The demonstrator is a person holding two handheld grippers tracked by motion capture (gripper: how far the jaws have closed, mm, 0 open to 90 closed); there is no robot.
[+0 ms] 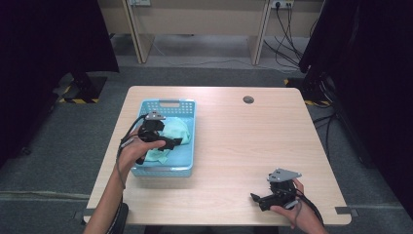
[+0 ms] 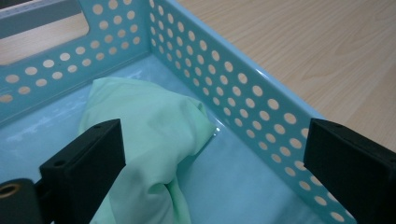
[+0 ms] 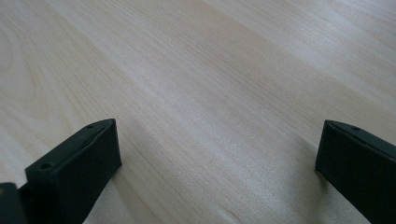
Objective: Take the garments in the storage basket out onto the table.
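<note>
A light blue perforated basket (image 1: 187, 114) sits on the left half of the wooden table (image 1: 243, 141). Inside it lies a crumpled pale green cloth (image 1: 173, 131). My left gripper (image 1: 175, 142) hovers inside the basket, jaws open, just beside the cloth. In the left gripper view the cloth (image 2: 144, 135) lies bunched between and beyond the spread jaws, with my left gripper (image 2: 215, 158) holding nothing and the basket wall (image 2: 243, 93) at the right. My right gripper (image 1: 255, 197) rests low at the table's front right, open, over bare wood (image 3: 210, 93); my right gripper (image 3: 217, 154) is empty.
A round grey cable grommet (image 1: 248, 99) is set in the table near its far edge. Dark curtains and stands flank the table, and cables run along the floor at the back right.
</note>
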